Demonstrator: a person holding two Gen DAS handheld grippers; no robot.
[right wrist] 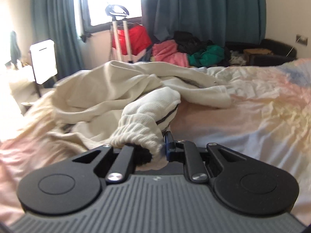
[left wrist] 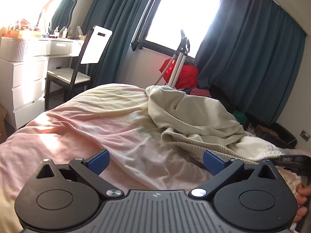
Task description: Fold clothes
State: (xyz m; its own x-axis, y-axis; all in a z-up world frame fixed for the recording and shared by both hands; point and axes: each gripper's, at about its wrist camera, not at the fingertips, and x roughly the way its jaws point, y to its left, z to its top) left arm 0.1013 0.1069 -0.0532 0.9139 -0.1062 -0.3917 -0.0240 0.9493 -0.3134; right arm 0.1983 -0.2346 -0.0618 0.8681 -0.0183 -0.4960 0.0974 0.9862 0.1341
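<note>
A cream sweatshirt (left wrist: 194, 114) lies crumpled on the pink blanket (left wrist: 87, 120) of the bed, right of centre in the left wrist view. My left gripper (left wrist: 155, 160) is open and empty, low over the blanket, just short of the garment's ribbed hem (left wrist: 186, 141). In the right wrist view the same sweatshirt (right wrist: 108, 97) spreads across the bed. My right gripper (right wrist: 147, 149) is shut on its ribbed cuff (right wrist: 136, 134), with the sleeve (right wrist: 153, 106) rising away from the jaws.
A white dresser (left wrist: 25, 77) and dark chair (left wrist: 77, 66) stand left of the bed. A red bag with a metal stand (left wrist: 180, 69) and a pile of clothes (right wrist: 186, 52) lie under the window and teal curtains (left wrist: 252, 58). A black box (right wrist: 272, 52) stands at the far right.
</note>
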